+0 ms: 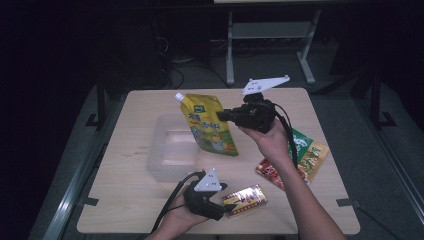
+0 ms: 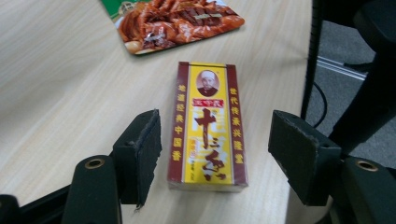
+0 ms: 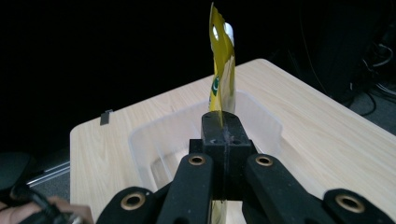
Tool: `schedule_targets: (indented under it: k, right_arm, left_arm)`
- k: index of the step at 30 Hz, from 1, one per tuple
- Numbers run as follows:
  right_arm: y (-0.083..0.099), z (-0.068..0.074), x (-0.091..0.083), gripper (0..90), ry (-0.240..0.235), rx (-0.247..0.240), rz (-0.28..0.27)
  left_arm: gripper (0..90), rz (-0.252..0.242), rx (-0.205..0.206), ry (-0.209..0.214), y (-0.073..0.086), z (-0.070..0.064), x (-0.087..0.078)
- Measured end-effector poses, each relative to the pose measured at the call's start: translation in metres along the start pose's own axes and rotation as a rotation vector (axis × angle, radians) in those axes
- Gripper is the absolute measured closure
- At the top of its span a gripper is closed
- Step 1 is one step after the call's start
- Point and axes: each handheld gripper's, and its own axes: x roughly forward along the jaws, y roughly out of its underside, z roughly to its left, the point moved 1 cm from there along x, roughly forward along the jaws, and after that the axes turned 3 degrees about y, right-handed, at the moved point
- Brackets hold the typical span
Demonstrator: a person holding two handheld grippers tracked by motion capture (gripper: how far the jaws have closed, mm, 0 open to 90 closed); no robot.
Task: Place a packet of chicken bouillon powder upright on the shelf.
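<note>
My right gripper (image 1: 223,115) is shut on the edge of a yellow spouted pouch (image 1: 209,125) and holds it in the air above the clear plastic bin (image 1: 165,150). In the right gripper view the pouch (image 3: 221,70) rises edge-on from the closed jaws, with the bin (image 3: 159,140) beyond. My left gripper (image 1: 220,205) rests low near the table's front edge and stands open. A small red and yellow box (image 2: 208,126) lies flat on the table between its pads (image 2: 142,149); the same box (image 1: 245,200) lies right of the gripper in the high view.
A red snack packet (image 1: 272,172) and a green and yellow packet (image 1: 307,152) lie at the right of the table (image 1: 135,200). The red packet (image 2: 180,23) lies beyond the box. Table legs and cables stand behind the table.
</note>
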Motion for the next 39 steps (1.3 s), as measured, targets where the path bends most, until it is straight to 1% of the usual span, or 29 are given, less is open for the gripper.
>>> schedule_targets:
  k: [1, 2, 3, 4, 6, 8, 9, 11, 13, 14, 15, 18, 19, 22, 26, 30, 31, 32, 33, 34, 37, 39]
  right_arm:
    - [-0.004, 0.004, 0.007, 90.0, -0.009, -0.007, -0.005]
    - [-0.005, 0.005, 0.01, 90.0, -0.014, -0.007, -0.005]
    - [-0.006, 0.006, 0.013, 90.0, -0.018, -0.011, -0.007]
    - [-0.008, 0.008, 0.017, 90.0, -0.025, -0.011, -0.01]
    - [-0.01, 0.01, 0.024, 90.0, -0.038, -0.011, -0.012]
    - [-0.012, 0.013, 0.031, 90.0, -0.045, -0.014, -0.014]
    - [-0.012, 0.013, 0.031, 90.0, -0.045, -0.014, -0.014]
    - [-0.015, 0.017, 0.045, 90.0, -0.06, -0.019, -0.011]
    - [-0.015, 0.018, 0.048, 90.0, -0.063, -0.018, -0.01]
    - [-0.016, 0.02, 0.055, 90.0, -0.07, -0.024, -0.009]
    - [-0.017, 0.021, 0.059, 90.0, -0.072, -0.024, -0.006]
    - [-0.018, 0.024, 0.069, 90.0, -0.085, -0.024, -0.002]
    - [-0.018, 0.025, 0.076, 90.0, -0.091, -0.025, 0.001]
    - [-0.018, 0.027, 0.087, 90.0, -0.096, -0.035, 0.009]
    - [-0.015, 0.031, 0.103, 90.0, -0.11, -0.032, 0.026]
    - [-0.012, 0.032, 0.119, 90.0, -0.117, -0.028, 0.049]
    - [-0.011, 0.032, 0.123, 90.0, -0.115, -0.026, 0.054]
    - [-0.011, 0.032, 0.123, 90.0, -0.115, -0.026, 0.054]
    - [-0.009, 0.031, 0.131, 90.0, -0.114, -0.016, 0.062]
    - [-0.008, 0.03, 0.133, 90.0, -0.114, -0.018, 0.063]
    - [-0.004, 0.029, 0.139, 90.0, -0.111, -0.013, 0.071]
    - [-0.001, 0.028, 0.142, 90.0, -0.105, -0.013, 0.085]
  left_arm:
    - [32.3, -0.009, -0.007, 0.008, 0.002, -0.001, -0.001]
    - [32.0, -0.011, -0.009, 0.006, 0.002, -0.002, -0.002]
    - [31.5, -0.01, 0.001, 0.002, 0.003, -0.002, -0.003]
    - [30.6, -0.017, -0.011, 0.006, 0.004, -0.003, -0.003]
    - [29.9, -0.002, 0.003, 0.006, 0.006, -0.004, -0.005]
    - [29.1, -0.002, 0.005, 0.006, 0.006, -0.005, -0.005]
    - [29.1, -0.005, 0.005, 0.009, 0.007, -0.005, -0.005]
    - [28.0, -0.008, 0.0, 0.009, 0.009, -0.007, -0.005]
    - [27.9, -0.011, -0.001, 0.01, 0.01, -0.007, -0.006]
    - [27.8, -0.01, -0.001, 0.007, 0.01, -0.007, -0.006]
    - [27.6, -0.009, 0.009, 0.005, 0.01, -0.006, -0.006]
    - [27.6, -0.019, 0.002, 0.009, 0.011, -0.007, -0.007]
    - [27.6, -0.024, -0.003, 0.011, 0.011, -0.007, -0.007]
    - [27.6, -0.018, 0.007, 0.007, 0.011, -0.005, -0.008]
    - [27.4, -0.011, 0.009, 0.006, 0.012, -0.003, -0.007]
    - [27.3, -0.016, 0.004, 0.008, 0.013, -0.003, -0.007]
    - [27.3, -0.013, -0.004, 0.01, 0.014, -0.002, -0.006]
    - [27.3, -0.013, -0.004, 0.01, 0.014, -0.002, -0.006]
    - [27.3, -0.004, -0.003, 0.006, 0.015, -0.001, -0.006]
    - [27.3, -0.002, -0.001, 0.005, 0.016, 0.0, -0.007]
    - [27.3, -0.012, -0.014, 0.006, 0.016, -0.001, -0.007]
    - [27.3, -0.016, -0.012, 0.007, 0.016, -0.001, -0.007]
